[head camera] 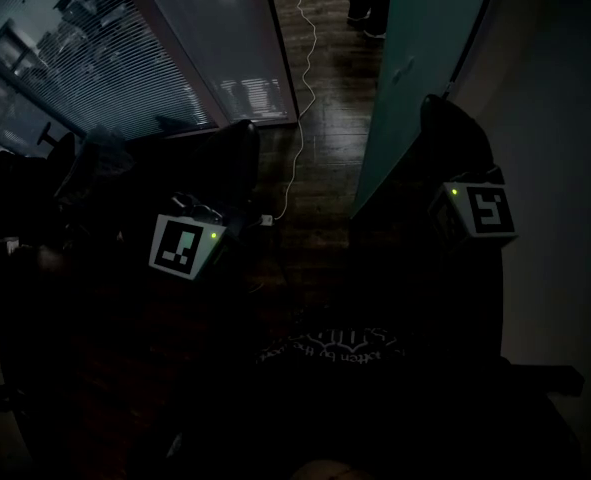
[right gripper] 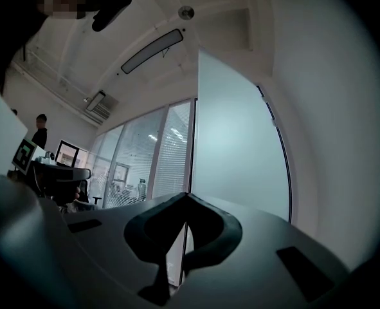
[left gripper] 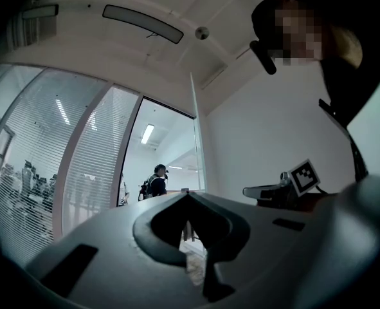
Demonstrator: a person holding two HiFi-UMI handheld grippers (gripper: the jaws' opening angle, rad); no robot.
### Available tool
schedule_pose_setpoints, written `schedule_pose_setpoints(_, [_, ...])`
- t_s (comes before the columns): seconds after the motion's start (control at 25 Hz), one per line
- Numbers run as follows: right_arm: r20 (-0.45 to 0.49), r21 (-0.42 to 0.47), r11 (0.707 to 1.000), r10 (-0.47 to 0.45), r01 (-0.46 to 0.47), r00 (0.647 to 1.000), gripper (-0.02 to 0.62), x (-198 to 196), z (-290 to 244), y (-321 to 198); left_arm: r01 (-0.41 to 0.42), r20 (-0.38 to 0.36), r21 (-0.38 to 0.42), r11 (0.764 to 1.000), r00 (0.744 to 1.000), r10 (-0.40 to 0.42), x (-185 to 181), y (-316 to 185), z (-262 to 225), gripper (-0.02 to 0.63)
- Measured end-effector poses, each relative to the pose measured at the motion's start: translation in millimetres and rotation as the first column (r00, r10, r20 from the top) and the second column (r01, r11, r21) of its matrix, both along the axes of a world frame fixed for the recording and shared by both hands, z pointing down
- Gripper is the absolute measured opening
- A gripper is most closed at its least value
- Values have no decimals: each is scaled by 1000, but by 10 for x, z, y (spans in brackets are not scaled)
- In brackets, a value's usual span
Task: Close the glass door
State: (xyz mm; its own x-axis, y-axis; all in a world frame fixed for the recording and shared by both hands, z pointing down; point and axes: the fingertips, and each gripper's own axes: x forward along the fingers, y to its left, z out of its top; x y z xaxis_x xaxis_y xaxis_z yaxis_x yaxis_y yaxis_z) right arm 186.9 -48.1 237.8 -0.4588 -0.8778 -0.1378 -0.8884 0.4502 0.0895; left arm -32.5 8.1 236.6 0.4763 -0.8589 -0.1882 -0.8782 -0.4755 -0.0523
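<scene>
The frosted glass door [right gripper: 241,140] stands open, swung back near the white wall on the right; in the head view it is a teal panel [head camera: 420,68]. My right gripper [right gripper: 188,196] points at the door's free edge from a short way off, shut with nothing in it. My left gripper [left gripper: 188,193] is also shut and empty, and faces the open doorway [left gripper: 167,166] beside the door's edge [left gripper: 193,134]. In the dark head view only the marker cubes show clearly, left [head camera: 180,246] and right [head camera: 482,211].
A glass wall with blinds [head camera: 125,58] runs along the left of the doorway. A white cable [head camera: 300,118] trails over the wooden floor through the opening. People stand beyond the doorway [left gripper: 156,180]. Dark office chairs [head camera: 205,158] stand low on the left.
</scene>
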Motion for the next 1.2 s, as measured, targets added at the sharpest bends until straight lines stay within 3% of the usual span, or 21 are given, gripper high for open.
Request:
schedule_pose_setpoints(0.36, [10, -2, 1000, -13, 13, 1000, 0, 49, 48, -382, 20, 0, 3, 1000, 1000, -20, 51, -281, 20, 2])
schedule_pose_setpoints(0.56, [4, -24, 1000, -12, 12, 1000, 0, 230, 161, -897, 33, 7, -8, 999, 999, -33, 186, -753, 49, 2])
schedule_pose_setpoints(1.2, [-31, -87, 995, -51, 48, 998, 9, 357, 400, -1108, 69, 21, 4, 998, 997, -69, 212, -906, 6, 2])
